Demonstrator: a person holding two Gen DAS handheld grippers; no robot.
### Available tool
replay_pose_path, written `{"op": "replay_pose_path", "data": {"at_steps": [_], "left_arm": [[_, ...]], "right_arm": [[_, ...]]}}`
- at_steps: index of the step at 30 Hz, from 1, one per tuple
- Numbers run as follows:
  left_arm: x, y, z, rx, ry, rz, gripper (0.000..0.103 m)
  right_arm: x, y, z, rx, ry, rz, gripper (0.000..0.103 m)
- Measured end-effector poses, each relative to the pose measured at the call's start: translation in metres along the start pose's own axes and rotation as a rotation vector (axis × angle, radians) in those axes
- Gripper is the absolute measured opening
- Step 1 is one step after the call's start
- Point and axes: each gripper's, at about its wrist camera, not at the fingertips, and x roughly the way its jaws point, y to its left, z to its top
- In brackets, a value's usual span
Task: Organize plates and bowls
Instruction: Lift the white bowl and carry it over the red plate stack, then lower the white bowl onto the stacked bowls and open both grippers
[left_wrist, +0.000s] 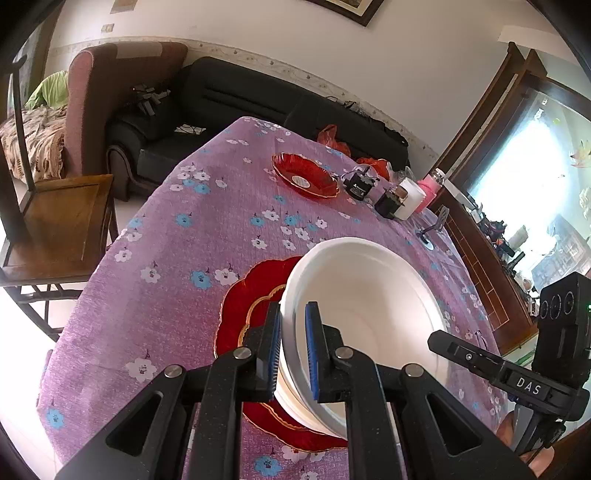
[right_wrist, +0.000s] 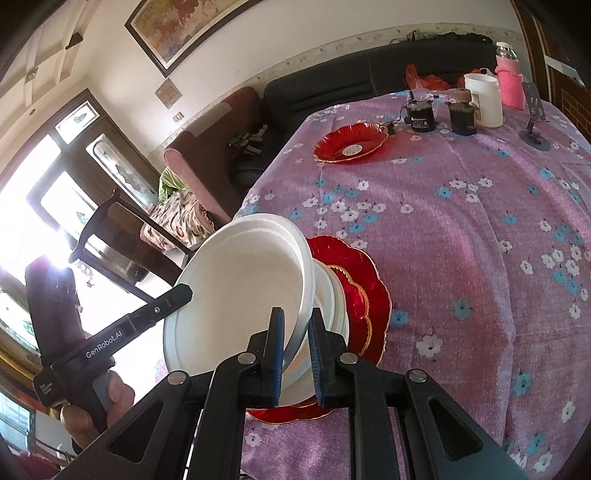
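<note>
In the left wrist view, the left gripper (left_wrist: 293, 350) is seen clamped on the near rim of a white bowl (left_wrist: 369, 299), one blue pad outside the wall and one inside. The bowl is held tilted above a red scalloped plate (left_wrist: 243, 310) that lies on the purple floral tablecloth (left_wrist: 166, 236). A second red plate (left_wrist: 304, 180) is set well apart, toward the far end of the table, near a white jar (left_wrist: 412, 197) and dark containers. The right gripper (left_wrist: 454, 349) is visible at the right edge.

In the right wrist view, the right gripper (right_wrist: 297, 354) is closed on the opposite rim of the white bowl (right_wrist: 243, 280), its pads pressed on both faces of the wall. Beneath the bowl, at least one more white dish (right_wrist: 334, 295) is seen stacked on the red scalloped plate (right_wrist: 364, 280). The left gripper (right_wrist: 181, 295) is seen reaching the bowl's far rim.

The bowl is judged light, stiff, smooth and breakable; its glazed wall may slip between the pads. The rim, taken at two opposite points as here, is judged the safest hold, and a level, slow lowering is advised.
</note>
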Motion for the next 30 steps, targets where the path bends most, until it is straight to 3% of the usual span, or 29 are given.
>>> {"op": "replay_pose_path", "data": {"at_steps": [30], "left_arm": [[0.0034, -0.0012, -0.0012, -0.003, 0.014, 0.001, 0.011]], "right_arm": [[0.0017, -0.0025, -0.0027, 0.004, 0.004, -0.001, 0.020]]}}
